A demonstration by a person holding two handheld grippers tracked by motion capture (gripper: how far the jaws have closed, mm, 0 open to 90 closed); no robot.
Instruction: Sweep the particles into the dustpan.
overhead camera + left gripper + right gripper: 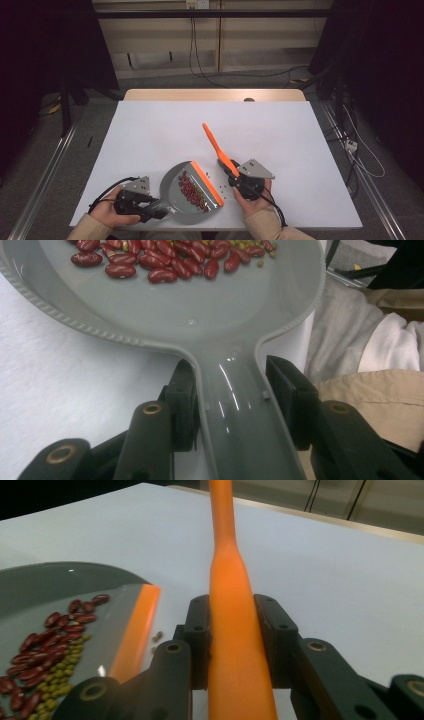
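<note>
The grey dustpan [186, 192] is held by its handle in the left gripper [150, 206]. In the left gripper view, the handle [240, 405] is seen between the two black jaws, and both jaws are pressed against its sides. The pan part is seen past the jaw tips, lying on the white table [150, 130] near the front edge. An orange strip [207, 183] is seen along the pan's open lip.

The orange brush handle [216, 145] is pinched by the right gripper [231, 172]. In the right gripper view, the handle [235, 605] is seen running straight up between the two jaws, and it is touched by both. In the high view, the handle is tilted up and away toward the middle of the table. The brush end is hidden by the gripper.

One dustpan is counted, and one brush. Two grippers are held, one in each hand.

A heap of dark red beans [191, 189] is seen in the pan, mixed with small green beans [55, 677]. They are too many and too small to be counted. A few loose beans [222, 187] are seen on the table just beside the orange lip, between the pan and the right gripper.
</note>
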